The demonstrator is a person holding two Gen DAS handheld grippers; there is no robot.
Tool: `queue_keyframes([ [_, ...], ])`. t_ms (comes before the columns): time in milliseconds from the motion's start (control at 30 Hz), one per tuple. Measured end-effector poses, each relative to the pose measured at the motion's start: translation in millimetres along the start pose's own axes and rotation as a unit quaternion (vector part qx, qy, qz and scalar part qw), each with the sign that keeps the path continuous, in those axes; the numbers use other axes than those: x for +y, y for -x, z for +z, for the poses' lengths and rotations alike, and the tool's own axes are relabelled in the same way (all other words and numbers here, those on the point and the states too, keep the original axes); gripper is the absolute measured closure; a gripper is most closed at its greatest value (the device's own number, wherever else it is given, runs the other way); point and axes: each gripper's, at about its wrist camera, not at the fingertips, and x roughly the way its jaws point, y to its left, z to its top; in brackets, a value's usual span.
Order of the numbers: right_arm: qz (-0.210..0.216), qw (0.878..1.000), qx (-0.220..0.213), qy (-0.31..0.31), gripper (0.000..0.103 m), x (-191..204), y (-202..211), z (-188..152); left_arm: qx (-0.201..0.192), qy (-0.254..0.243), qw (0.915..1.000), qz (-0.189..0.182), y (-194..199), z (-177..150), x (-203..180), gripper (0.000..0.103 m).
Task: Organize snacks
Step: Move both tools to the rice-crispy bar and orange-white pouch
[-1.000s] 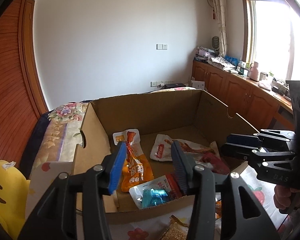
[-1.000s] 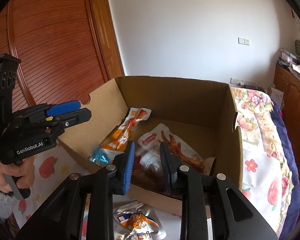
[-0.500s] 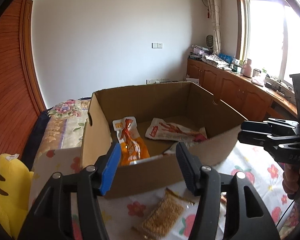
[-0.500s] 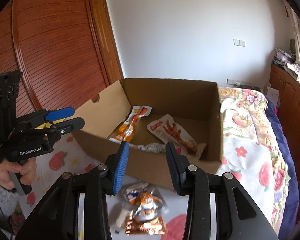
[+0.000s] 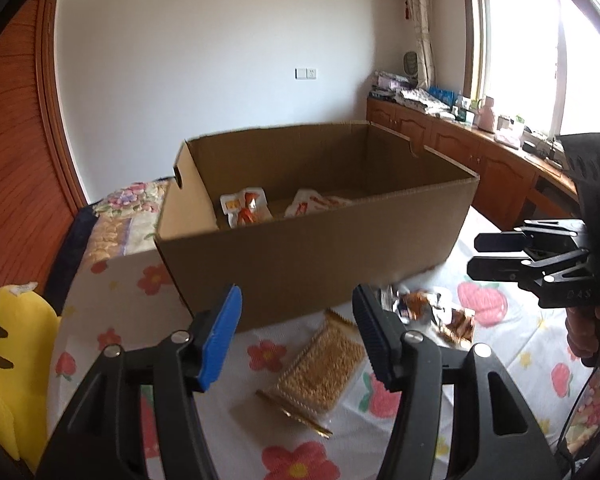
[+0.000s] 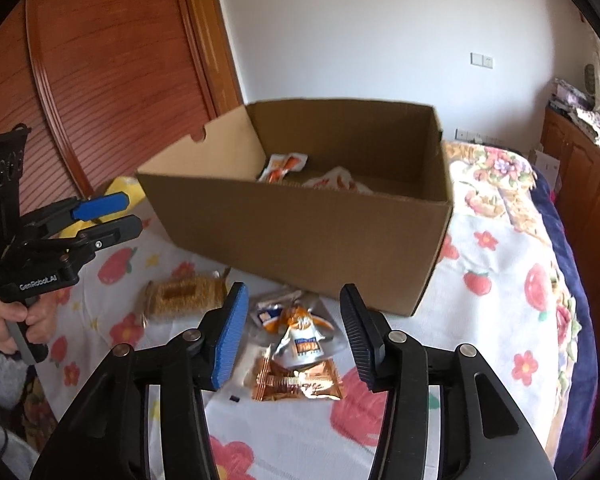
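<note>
Both grippers hover over the bed's flowered sheet point(image 6: 500, 280) before the cardboard box point(image 6: 300, 232). Left gripper point(image 5: 296, 332): jaws apart, empty, above a cracker pack point(image 5: 320, 368). Right gripper point(image 6: 292, 332): jaws opening, empty, above 2 snack packets point(image 6: 300, 344).

Daylit room, both fisheye views usable but soft.
Light comes from the window point(image 5: 516, 52) at right in the left wrist view; it is blown out, with glare across the wooden cabinets point(image 5: 480, 160) below it. The cardboard box point(image 5: 312, 256) has motion-blurred rims and a shaded inside in both views. Snack packets point(image 6: 296, 344) on the bedsheet point(image 6: 500, 320) are fairly sharp, foil glinting. Heavy barrel distortion, black vignette in the corners.
</note>
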Motion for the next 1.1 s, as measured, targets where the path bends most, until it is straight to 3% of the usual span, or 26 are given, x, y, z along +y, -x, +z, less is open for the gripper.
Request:
queue_keyframes([
  [100, 0.013, 0.999, 0.029, 0.008, 0.049, 1.7, -14.7, -1.4, 0.013, 0.001, 0.9999, -0.006, -6.4, -8.1, -3.2, 0.045],
  [200, -0.002, 0.997, 0.063, 0.038, 0.048, 7.4, -37.3, -1.4, 0.026, -0.001, 0.9996, -0.010, -13.8, -14.3, -6.0, 0.045],
  [433, -0.003, 0.993, 0.097, 0.068, 0.048, 15.1, -61.5, -0.4, 0.048, -0.014, 0.9986, -0.017, -26.5, -23.8, -14.2, 0.045],
  [867, -0.016, 0.986, 0.134, 0.094, 0.048, 21.8, -91.5, -5.2, 0.081, -0.015, 0.9964, -0.022, -40.1, -33.7, -14.3, 0.044],
  [1100, -0.011, 0.985, 0.138, 0.107, 0.054, 25.1, -91.1, -11.8, 0.091, -0.019, 0.9954, -0.025, -42.8, -37.0, -15.6, 0.044],
])
